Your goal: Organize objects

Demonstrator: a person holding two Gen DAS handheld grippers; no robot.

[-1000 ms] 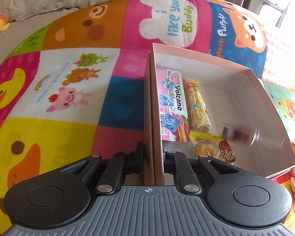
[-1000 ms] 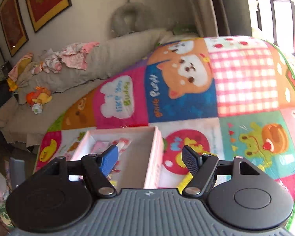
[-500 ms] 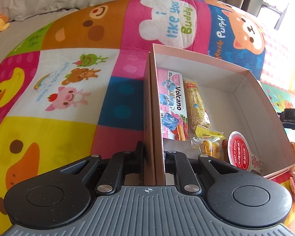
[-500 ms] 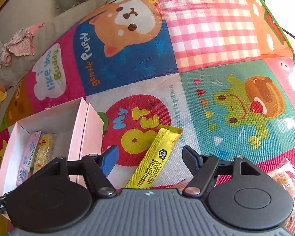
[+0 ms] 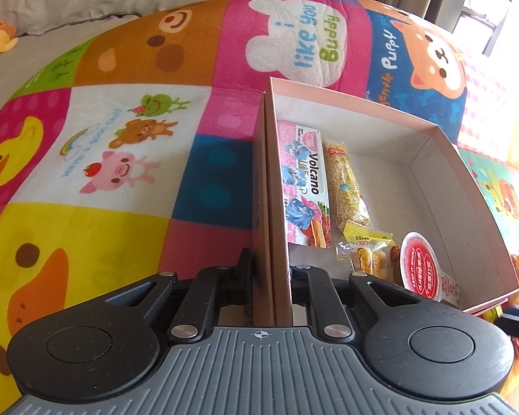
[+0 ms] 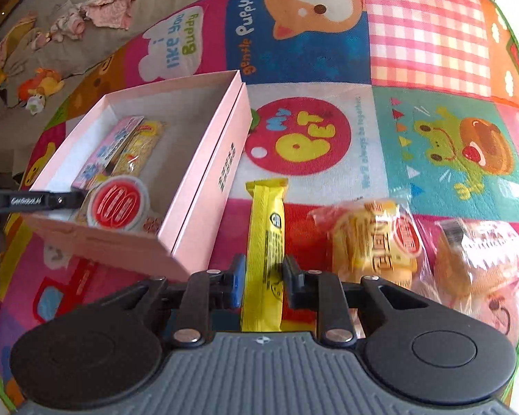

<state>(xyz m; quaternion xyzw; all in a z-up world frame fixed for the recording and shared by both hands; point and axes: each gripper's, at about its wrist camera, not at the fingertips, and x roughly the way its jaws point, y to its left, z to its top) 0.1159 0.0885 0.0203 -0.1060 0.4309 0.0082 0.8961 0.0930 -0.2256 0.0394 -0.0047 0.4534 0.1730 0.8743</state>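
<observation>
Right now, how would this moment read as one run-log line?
left gripper: shut on box wall | right gripper: closing around yellow bar, on mat | box: four snacks

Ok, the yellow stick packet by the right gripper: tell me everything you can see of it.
The yellow stick packet is a long, narrow, glossy wrapper with a crimped far end, a dark round logo and fine black print. It lies flat on the play mat, pointing away from the camera, just right of the pink box without touching it. Its near part sits between the right gripper fingers, which have closed against its sides.
</observation>
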